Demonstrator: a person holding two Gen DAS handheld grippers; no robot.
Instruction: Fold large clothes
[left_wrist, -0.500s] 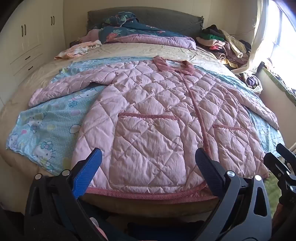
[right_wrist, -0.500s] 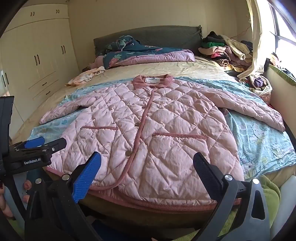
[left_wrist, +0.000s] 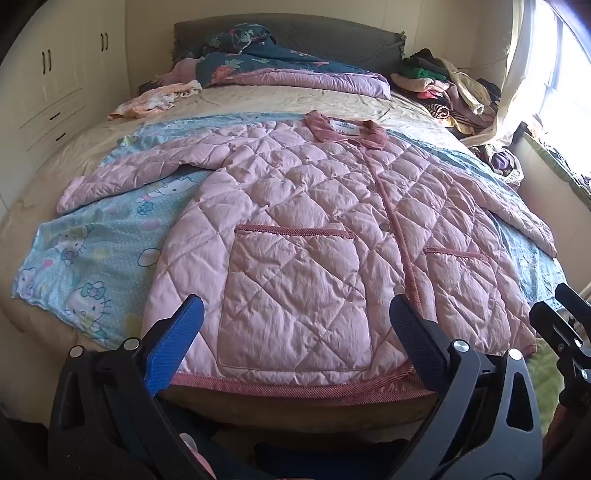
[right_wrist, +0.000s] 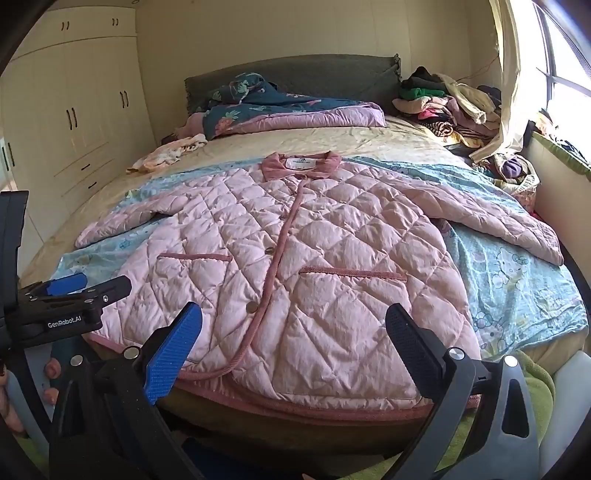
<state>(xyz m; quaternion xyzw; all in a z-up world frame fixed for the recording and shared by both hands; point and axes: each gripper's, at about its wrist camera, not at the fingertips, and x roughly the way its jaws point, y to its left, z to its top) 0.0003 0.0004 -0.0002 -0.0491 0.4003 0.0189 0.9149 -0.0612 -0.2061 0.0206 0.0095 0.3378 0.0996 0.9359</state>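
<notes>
Pink quilted jacket (right_wrist: 295, 266) flat on bed (right_wrist: 332, 144), front up, buttoned, sleeves spread, dark-pink collar, two trimmed pockets, hem at bed's near edge, left hand-held gripper (left_wrist: 295, 332) and right hand-held gripper (right_wrist: 293, 338) released above hem, nothing grasped

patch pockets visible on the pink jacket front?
2. One pocket sits left of the button placket in the right wrist view, the other pocket right of it, on the pink jacket. None seems hidden.
</notes>
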